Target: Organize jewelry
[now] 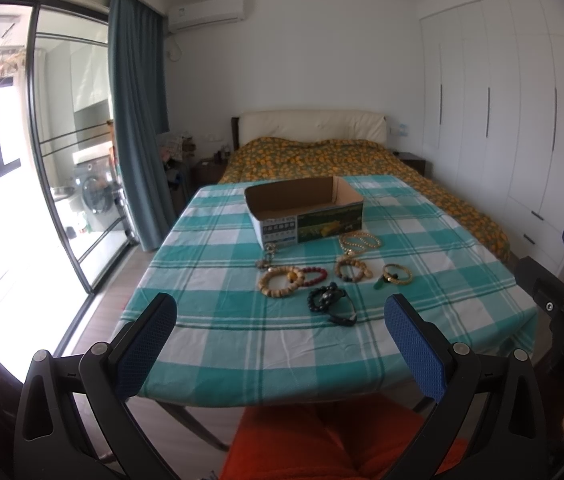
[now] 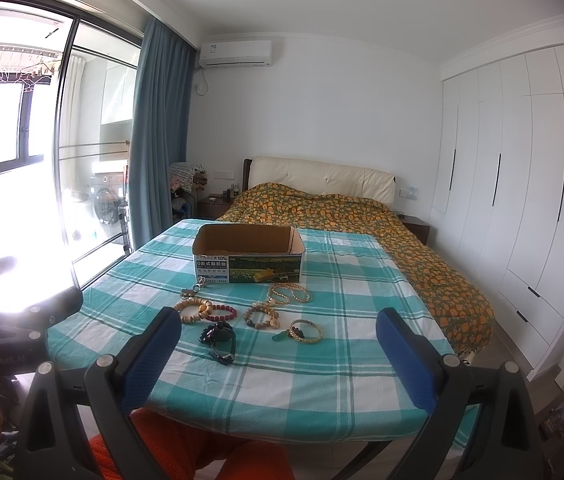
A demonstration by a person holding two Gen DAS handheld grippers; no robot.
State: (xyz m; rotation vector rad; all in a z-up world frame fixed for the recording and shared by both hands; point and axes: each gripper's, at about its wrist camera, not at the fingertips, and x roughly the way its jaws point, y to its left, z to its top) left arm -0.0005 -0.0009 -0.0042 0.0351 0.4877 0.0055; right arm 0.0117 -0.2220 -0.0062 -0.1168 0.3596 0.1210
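Left tongs (image 1: 280, 316) and right tongs (image 2: 277, 330) both spread wide, nothing held, hovering short of the counter's (image 1: 209, 344) near edge. Bracelets lie in a loose cluster ahead of both, between tongs and the empty cardboard box (image 1: 304, 208) behind them. Nearest piece: black bead bracelet (image 1: 328, 298), straight ahead of left tongs, strap trailing toward the near edge. Judgement: either hand could reach it; left slightly better aligned.
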